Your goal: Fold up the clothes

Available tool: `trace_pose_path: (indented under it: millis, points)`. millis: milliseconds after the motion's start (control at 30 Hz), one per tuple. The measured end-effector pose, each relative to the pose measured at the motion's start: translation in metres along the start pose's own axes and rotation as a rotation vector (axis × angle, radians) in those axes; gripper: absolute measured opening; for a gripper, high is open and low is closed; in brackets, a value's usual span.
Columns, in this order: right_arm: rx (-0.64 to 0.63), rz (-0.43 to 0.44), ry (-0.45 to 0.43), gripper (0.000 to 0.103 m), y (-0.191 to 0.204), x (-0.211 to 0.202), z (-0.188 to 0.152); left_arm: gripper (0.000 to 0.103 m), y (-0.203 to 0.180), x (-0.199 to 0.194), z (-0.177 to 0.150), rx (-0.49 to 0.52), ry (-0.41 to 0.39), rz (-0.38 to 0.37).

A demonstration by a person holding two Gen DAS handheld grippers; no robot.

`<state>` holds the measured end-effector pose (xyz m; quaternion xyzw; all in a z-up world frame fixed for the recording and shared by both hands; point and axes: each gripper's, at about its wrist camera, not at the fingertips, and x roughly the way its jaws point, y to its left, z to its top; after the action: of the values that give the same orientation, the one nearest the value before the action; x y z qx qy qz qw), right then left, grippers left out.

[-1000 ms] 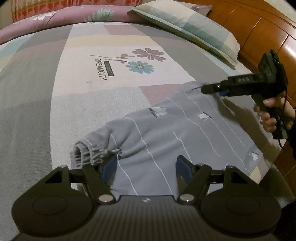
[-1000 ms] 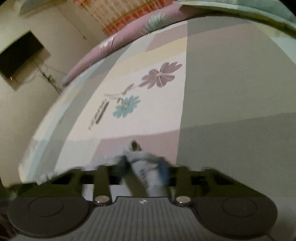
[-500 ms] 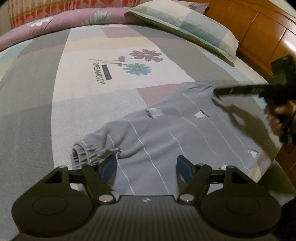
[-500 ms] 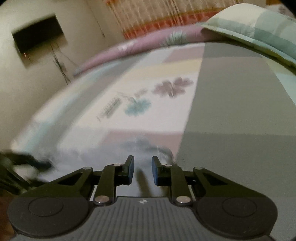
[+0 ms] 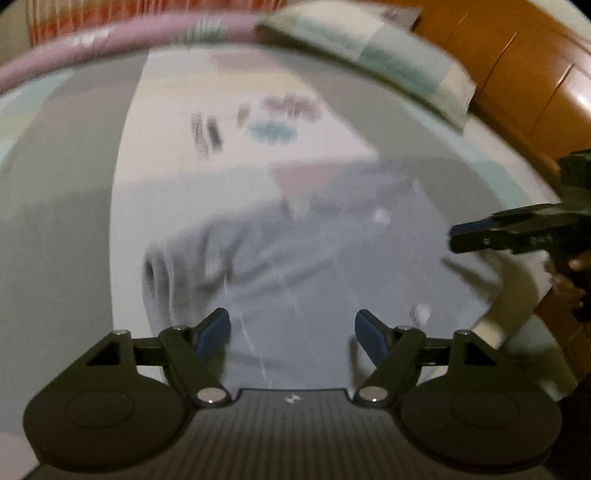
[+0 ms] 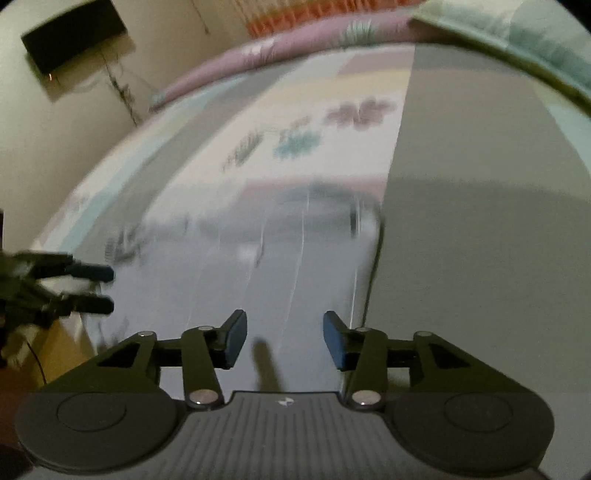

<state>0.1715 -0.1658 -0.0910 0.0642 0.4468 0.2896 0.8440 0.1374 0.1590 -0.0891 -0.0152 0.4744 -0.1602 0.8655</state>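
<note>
A grey sweatshirt (image 5: 295, 258) with thin white stripes lies spread on the bed, a cuffed sleeve (image 5: 166, 273) at its left. It also shows in the right wrist view (image 6: 288, 266). My left gripper (image 5: 291, 332) is open and empty, just above the garment's near edge. My right gripper (image 6: 284, 336) is open and empty over the garment's near right part. The right gripper also shows in the left wrist view (image 5: 480, 236) at the right edge. The left gripper shows in the right wrist view (image 6: 96, 288) at the left, jaws apart. Both views are motion-blurred.
The bed has a patchwork sheet (image 5: 74, 221) with a flower print (image 5: 280, 118). A pillow (image 5: 376, 62) lies at the far right beside a wooden headboard (image 5: 517, 74). A dark screen (image 6: 74, 33) hangs on the wall.
The right gripper let go of the sweatshirt's far edge, opened, and pulled back toward the near side. The left gripper shifted a little and stayed open.
</note>
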Motion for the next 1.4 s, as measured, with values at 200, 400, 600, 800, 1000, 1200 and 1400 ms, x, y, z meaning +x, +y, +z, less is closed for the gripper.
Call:
trace_pose_path:
  millis: [200,400,600,800,1000,1200,1400]
  points:
    - [0.003,-0.010,-0.006,0.072,0.007,-0.019,-0.016,0.075,-0.009,-0.025,0.005,0.015,-0.063,0.013]
    - [0.008,-0.033,-0.010,0.072,0.013,-0.017,-0.017,0.076,-0.003,-0.010,0.002,-0.057,-0.050,-0.018]
    - [0.029,-0.045,-0.032,0.076,0.011,-0.035,-0.018,0.077,0.016,-0.017,-0.009,-0.202,-0.037,-0.055]
    - [0.104,-0.014,-0.069,0.086,0.003,-0.043,-0.013,0.077,0.058,-0.034,-0.011,-0.363,-0.044,-0.069]
    - [0.153,-0.005,-0.078,0.091,-0.003,-0.036,-0.016,0.078,0.098,-0.029,-0.021,-0.529,-0.010,-0.119]
    - [0.168,-0.004,-0.081,0.091,-0.008,-0.036,-0.015,0.078,0.113,-0.013,-0.020,-0.603,0.007,-0.222]
    - [0.188,-0.008,-0.077,0.092,-0.014,-0.031,-0.013,0.082,0.117,0.001,-0.011,-0.623,0.005,-0.306]
